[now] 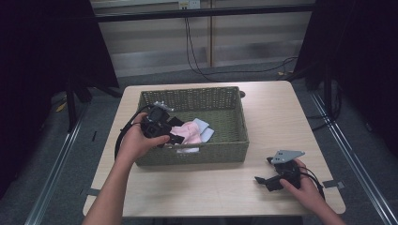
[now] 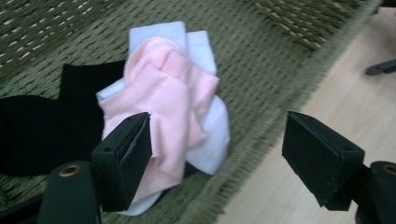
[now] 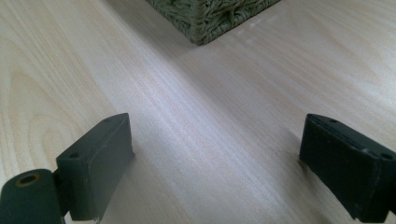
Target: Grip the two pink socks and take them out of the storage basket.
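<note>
My left fingers [image 2: 140,154] are spread over the pink sock [image 2: 163,98] inside the basket [image 1: 220,152]; my right gripper [image 1: 270,180], fingers spread too, rests on the bench [image 1: 272,117] beside the basket.

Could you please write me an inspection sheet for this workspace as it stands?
Surface: light wood table, bare around the basket.
Job's things: green woven basket holding pink sock, white socks and black cloth.
Clutter: nothing seen.
Grippers: left gripper open over the socks; right gripper open, low over the table.
Cables: black cables on the floor behind.
Surroundings: dark curtains on both sides.
</note>
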### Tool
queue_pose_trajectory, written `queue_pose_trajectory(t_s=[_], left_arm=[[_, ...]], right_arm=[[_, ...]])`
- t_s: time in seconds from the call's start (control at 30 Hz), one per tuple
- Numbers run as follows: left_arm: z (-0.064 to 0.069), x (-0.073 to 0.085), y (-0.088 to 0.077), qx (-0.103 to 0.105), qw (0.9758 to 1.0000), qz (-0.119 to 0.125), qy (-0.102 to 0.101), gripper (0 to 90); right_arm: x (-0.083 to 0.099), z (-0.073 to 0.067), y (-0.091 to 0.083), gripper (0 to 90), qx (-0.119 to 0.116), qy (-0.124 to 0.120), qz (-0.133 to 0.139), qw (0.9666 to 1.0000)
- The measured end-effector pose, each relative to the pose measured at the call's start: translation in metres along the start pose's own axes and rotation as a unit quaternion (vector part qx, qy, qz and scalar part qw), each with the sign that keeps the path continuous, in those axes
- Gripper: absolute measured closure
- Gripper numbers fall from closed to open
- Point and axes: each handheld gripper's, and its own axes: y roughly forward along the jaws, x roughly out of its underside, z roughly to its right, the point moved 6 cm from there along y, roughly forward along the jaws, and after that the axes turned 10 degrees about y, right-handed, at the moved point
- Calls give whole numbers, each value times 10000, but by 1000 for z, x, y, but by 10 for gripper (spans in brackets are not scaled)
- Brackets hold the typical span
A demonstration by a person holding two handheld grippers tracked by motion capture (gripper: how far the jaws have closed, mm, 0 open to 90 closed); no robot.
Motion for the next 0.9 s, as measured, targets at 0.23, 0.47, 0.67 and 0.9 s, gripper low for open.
queue_pose_trajectory(t_s=[0.23,0.47,0.67,0.9], left_arm=[[-20,-2,16,-54,9996,-200,-189,268],[-34,-3,32,-102,9986,-438,-294,288],[-42,-6,41,-42,9979,-559,-326,315],[-42,-11,51,104,9966,-788,-240,348]], right_arm=[[0,0,0,88,2,-2,2,10000],[0,0,0,88,-1,5,-3,10000],[0,0,0,88,-3,5,-3,10000],[0,0,0,88,-3,8,-4,10000]])
